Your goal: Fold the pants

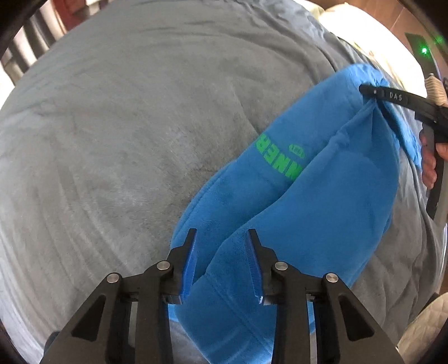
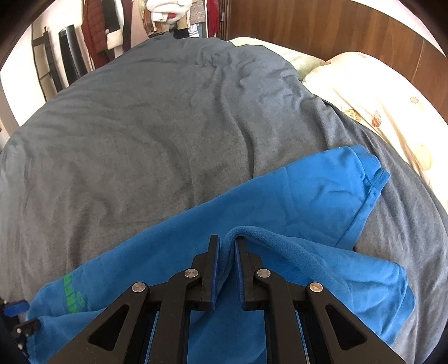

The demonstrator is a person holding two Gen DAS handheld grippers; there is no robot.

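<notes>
Blue fleece pants [image 1: 322, 190], green lettering [image 1: 273, 152], rumpled lengthwise across grey blanket [image 1: 126, 126]

A grey blanket [image 2: 156, 123] covers the bed, with a cream flowered pillow [image 2: 392, 112] at its far right. Behind stand a wood-panelled wall [image 2: 294, 22] and hanging clothes [image 2: 106, 33].

Blue fleece pants [image 2: 280, 201], green lettering, lying crumpled on grey blanket, one edge lifted.
</notes>
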